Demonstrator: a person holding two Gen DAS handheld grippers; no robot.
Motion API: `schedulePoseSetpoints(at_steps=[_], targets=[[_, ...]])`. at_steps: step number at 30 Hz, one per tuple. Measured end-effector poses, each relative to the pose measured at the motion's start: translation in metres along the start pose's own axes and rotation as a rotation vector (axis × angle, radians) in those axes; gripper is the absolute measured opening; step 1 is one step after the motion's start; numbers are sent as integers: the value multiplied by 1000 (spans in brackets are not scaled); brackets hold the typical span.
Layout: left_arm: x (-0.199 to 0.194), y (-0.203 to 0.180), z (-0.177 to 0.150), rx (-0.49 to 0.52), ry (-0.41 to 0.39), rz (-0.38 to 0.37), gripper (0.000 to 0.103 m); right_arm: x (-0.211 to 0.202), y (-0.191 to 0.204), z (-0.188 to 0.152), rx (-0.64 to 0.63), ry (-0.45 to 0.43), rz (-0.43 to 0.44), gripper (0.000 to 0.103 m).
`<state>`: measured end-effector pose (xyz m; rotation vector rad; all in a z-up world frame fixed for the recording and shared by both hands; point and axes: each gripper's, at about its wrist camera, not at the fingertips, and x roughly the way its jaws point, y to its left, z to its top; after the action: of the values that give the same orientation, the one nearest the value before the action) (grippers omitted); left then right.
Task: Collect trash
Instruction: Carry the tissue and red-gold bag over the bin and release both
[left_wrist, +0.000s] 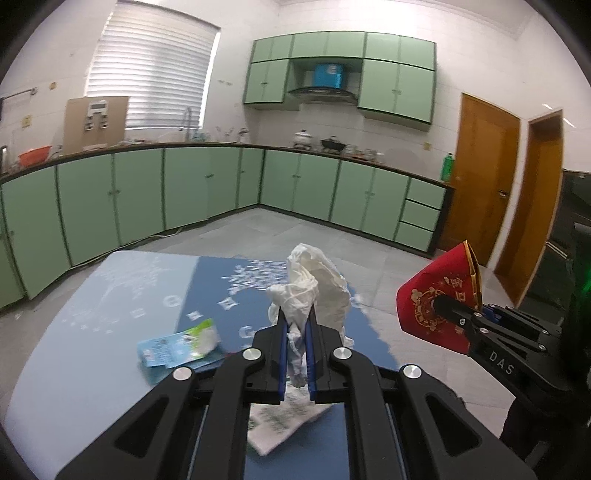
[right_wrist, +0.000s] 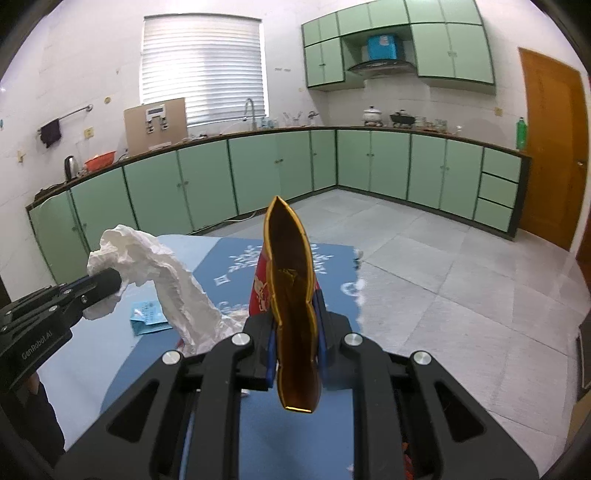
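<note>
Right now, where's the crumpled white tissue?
The crumpled white tissue is pinched in the left gripper, held up above the blue table mat. The red-and-gold bag in the right gripper is to its right.

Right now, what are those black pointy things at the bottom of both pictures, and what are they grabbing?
They are claws, and a person holds one in each hand. A camera on each claw looks forward along its fingers, so each picture comes from one claw.

In the left claw's picture, the left claw pinches a crumpled white tissue. In the right claw's picture, the right claw pinches a red bag with a gold inside, its mouth open. Each claw also shows at the edge of the other's picture.

Below is a blue table. A small blue-green wrapper and a white printed paper lie on it.
</note>
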<state>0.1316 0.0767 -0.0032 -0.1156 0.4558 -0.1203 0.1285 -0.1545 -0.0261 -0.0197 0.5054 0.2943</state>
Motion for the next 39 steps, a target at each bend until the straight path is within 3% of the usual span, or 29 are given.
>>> schedulePoseSetpoints(at_steps=[18,29,39], targets=[[40,-117,-20,104,76,-217,8,-40,-114,-44,99,39,-210,16],[82,-179,-51,159,166,-290,8,-33,-169,-87,171,123,-301,16],[121,-212,-73,179,231,-313,8,-6,-202,-122,231,206,-333,16]])
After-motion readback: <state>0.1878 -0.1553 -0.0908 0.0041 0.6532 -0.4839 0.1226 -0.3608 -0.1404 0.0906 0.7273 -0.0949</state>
